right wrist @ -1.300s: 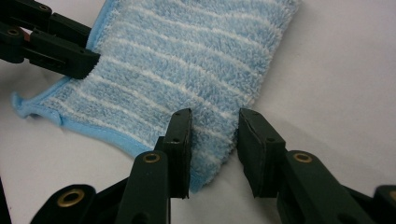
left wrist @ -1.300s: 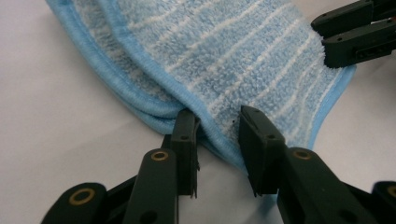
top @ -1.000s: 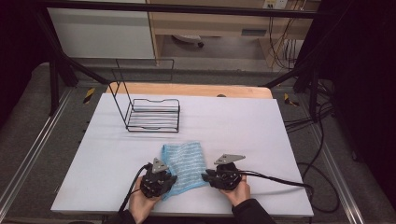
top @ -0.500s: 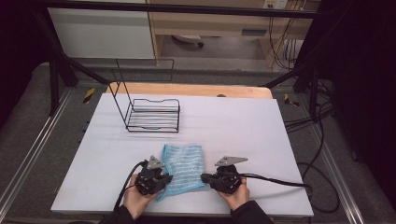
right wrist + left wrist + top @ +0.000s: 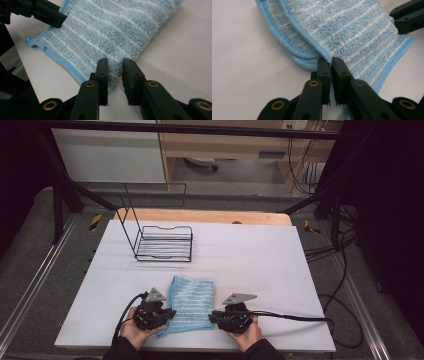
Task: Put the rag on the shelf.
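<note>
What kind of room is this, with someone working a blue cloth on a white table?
Probably a lab or workshop set up for recording, not a home: a black metal frame surrounds the white table, loose cables trail across the grey floor, and a bare wire rack stands ready on the table.

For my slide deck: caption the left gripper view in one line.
Left tongs pinched on the folded corner of a blue striped cloth lying on the white table.

A: Landmark is the black wire rack with a tall wire back, upright on the white table top, far-left part.

B: Behind the rack?

A: A light wooden strip along the table's far edge. Black cables hang well to the rack's right, off the table.
</note>
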`<action>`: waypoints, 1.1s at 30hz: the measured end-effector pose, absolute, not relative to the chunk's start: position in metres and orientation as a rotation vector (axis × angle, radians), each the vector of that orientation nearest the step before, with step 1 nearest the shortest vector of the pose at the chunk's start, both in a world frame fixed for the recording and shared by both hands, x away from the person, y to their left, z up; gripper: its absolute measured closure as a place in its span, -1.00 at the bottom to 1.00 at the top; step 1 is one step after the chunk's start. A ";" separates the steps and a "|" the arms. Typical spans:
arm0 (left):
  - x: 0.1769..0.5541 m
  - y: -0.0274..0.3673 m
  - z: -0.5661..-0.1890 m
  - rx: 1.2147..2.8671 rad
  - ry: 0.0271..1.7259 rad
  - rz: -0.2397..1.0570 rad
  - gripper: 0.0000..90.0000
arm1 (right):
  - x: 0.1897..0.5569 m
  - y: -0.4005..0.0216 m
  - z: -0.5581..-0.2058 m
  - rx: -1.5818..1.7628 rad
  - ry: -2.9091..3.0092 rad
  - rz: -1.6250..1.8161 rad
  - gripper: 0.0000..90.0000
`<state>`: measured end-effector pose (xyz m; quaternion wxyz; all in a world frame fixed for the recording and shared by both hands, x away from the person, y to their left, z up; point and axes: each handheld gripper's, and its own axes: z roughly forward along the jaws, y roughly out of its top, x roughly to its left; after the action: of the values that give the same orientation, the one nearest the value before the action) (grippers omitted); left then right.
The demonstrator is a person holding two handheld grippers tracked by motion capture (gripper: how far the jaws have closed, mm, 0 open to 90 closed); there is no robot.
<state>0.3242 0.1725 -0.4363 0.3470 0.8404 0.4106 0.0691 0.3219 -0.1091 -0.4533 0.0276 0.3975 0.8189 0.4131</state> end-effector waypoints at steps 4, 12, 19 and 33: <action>0.322 0.177 -0.431 2.165 1.024 0.212 0.59 | 0.324 -0.114 -0.451 1.191 2.525 1.285 0.45; 0.332 0.191 -0.417 2.100 0.983 0.278 -0.05 | 0.335 -0.127 -0.435 1.081 2.443 1.388 -0.18; 0.347 0.197 -0.407 2.082 0.946 0.290 -0.52 | 0.350 -0.143 -0.433 1.088 2.394 1.406 -0.66; 0.405 0.181 -0.397 2.066 1.041 0.350 -0.71 | 0.359 -0.148 -0.435 1.102 2.418 1.350 -0.90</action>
<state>0.4051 0.1813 -0.3970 0.3902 0.8130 0.4097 0.1378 0.3585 -0.1480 -0.4345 0.0801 0.3686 0.8086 0.4515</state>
